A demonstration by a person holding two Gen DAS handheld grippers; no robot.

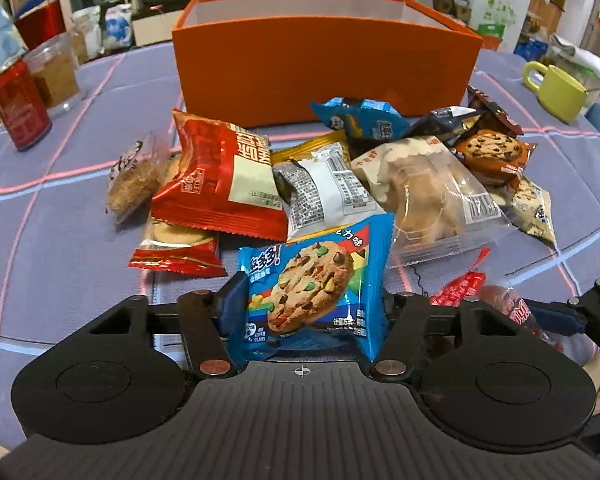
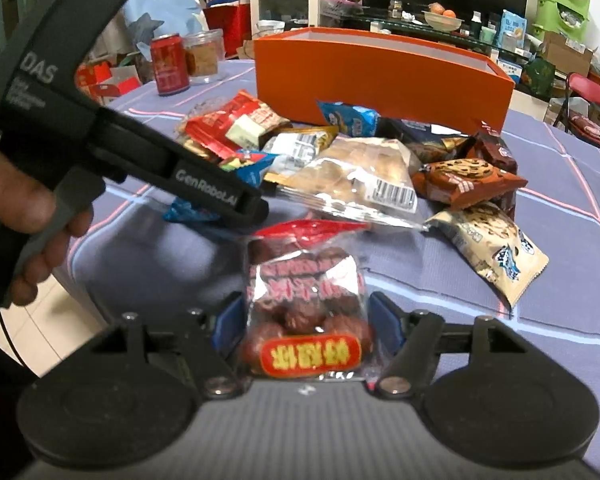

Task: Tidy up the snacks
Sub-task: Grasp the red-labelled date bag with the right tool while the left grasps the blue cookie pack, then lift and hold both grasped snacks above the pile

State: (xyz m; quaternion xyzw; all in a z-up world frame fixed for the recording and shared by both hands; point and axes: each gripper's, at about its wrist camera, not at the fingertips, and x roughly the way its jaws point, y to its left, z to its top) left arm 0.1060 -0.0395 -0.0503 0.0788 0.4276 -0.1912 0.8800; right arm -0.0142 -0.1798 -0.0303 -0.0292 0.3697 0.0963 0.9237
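Note:
My left gripper (image 1: pixel 306 312) is shut on a blue cookie packet (image 1: pixel 312 292), held just above the table at the near side of the snack pile. My right gripper (image 2: pixel 306 320) is shut on a clear bag of red dates (image 2: pixel 304 300) with a red label. The open orange box (image 1: pixel 324 64) stands behind the pile; it also shows in the right wrist view (image 2: pixel 380 76). The pile holds a red packet (image 1: pixel 220 176), a clear bread bag (image 1: pixel 432 196) and an orange cookie packet (image 1: pixel 492 152). The left gripper's body (image 2: pixel 140 152) crosses the right wrist view.
A red can (image 1: pixel 18 104) and a clear jar (image 1: pixel 54 76) stand at the far left of the purple checked tablecloth (image 1: pixel 60 248). A yellow-green mug (image 1: pixel 556 88) stands at the far right. The table's near-left edge (image 2: pixel 80 280) drops to the floor.

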